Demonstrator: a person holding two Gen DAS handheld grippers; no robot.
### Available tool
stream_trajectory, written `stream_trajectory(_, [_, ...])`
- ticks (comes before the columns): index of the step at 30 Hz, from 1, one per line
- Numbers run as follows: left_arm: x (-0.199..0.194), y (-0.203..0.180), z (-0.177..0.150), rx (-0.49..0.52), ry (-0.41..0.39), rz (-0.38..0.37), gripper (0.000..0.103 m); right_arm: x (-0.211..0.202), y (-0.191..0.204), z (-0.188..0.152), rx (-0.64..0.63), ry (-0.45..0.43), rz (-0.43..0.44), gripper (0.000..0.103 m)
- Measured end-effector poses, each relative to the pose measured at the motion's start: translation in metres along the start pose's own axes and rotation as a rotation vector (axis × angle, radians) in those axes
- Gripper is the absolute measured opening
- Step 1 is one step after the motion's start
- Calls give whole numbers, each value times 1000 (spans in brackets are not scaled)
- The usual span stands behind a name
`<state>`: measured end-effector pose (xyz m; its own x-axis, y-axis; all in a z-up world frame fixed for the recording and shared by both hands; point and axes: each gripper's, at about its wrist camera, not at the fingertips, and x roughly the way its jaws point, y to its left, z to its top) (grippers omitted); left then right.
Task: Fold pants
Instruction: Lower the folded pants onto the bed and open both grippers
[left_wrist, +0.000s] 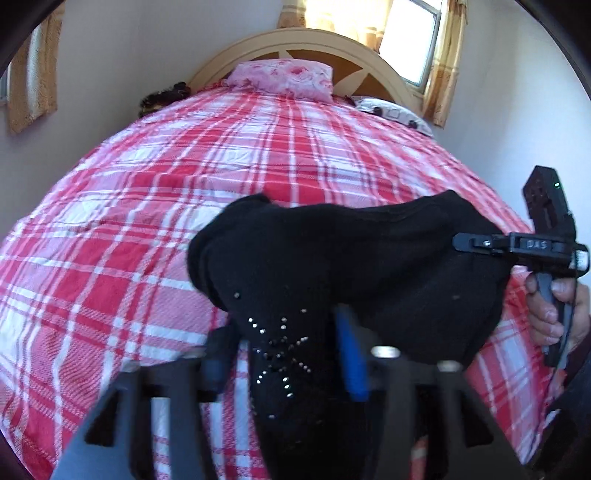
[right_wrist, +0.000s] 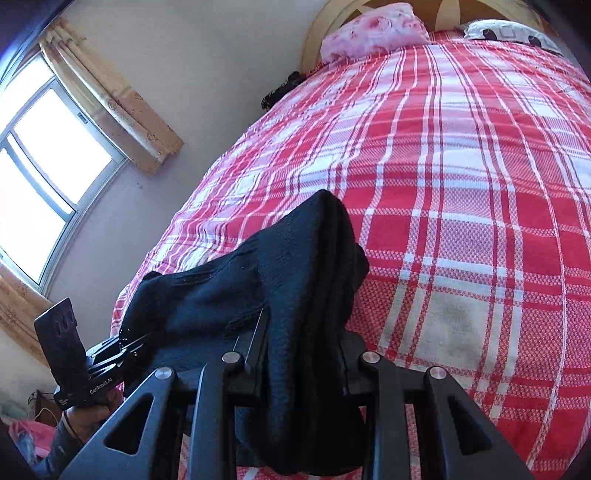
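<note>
Pants (left_wrist: 351, 266) bunched, lifted for folding: right gripper (right_wrist: 303, 354) clamps them; left gripper (left_wrist: 280, 350) w/ jaws apart (fabric loose between).

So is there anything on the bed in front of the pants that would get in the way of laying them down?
Nothing visible does. The plaid bedspread beyond the black pants lies bare up to the pink pillow at the headboard.

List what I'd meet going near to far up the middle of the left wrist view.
Left gripper → black pants → red plaid bedspread → pink floral pillow → wooden headboard → window.
</note>
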<state>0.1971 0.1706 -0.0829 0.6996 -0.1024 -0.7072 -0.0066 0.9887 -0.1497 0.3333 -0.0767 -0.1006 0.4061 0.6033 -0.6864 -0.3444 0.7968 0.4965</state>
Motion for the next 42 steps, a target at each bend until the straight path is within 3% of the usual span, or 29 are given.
stream_trajectory(1, [1, 0, -4, 10, 4, 26, 86, 0, -2, 0, -3, 4, -14, 35])
stream_trajectory(5, [-1, 9, -11, -6, 21, 60, 95, -12, -20, -6, 28, -14, -89, 55])
stream_trajectory(8, [-7, 16, -10, -24, 27, 101, 96, -37, -32, -8, 64, -85, -145, 56])
stream_trajectory(10, [-19, 12, -7, -12, -28, 134, 95, -56, -30, -10, 68, -142, -176, 56])
stream_trajectory(14, [-24, -8, -9, 38, -53, 143, 96, -77, 5, -19, -17, -204, -82, 56])
stream_trajectory(18, [-11, -19, -23, 55, -22, 166, 96, -51, 38, -37, -107, -91, -19, 56])
stream_trajectory(21, [-18, -10, -26, 17, -18, 127, 96, -23, 42, -57, -172, -1, -174, 56])
stream_trajectory(27, [-32, 8, 5, -21, -104, 142, 101, -42, 54, -56, -216, -45, -181, 56])
stream_trajectory(29, [-25, 12, 19, -26, -112, 149, 102, -45, 64, -44, -237, -80, -157, 56])
stream_trajectory(32, [-2, 26, 36, -49, -86, 220, 102, -33, 72, -27, -254, -106, -141, 56])
stream_trajectory(36, [27, 41, 33, -89, 20, 204, 102, -4, 78, -30, -271, -30, -216, 56])
stream_trajectory(40, [26, 43, 26, -95, 19, 194, 103, 19, 104, -76, -555, -16, -441, 56])
stream_trajectory(42, [15, 42, 24, -112, 2, 195, 102, 16, 105, -80, -571, -53, -451, 56])
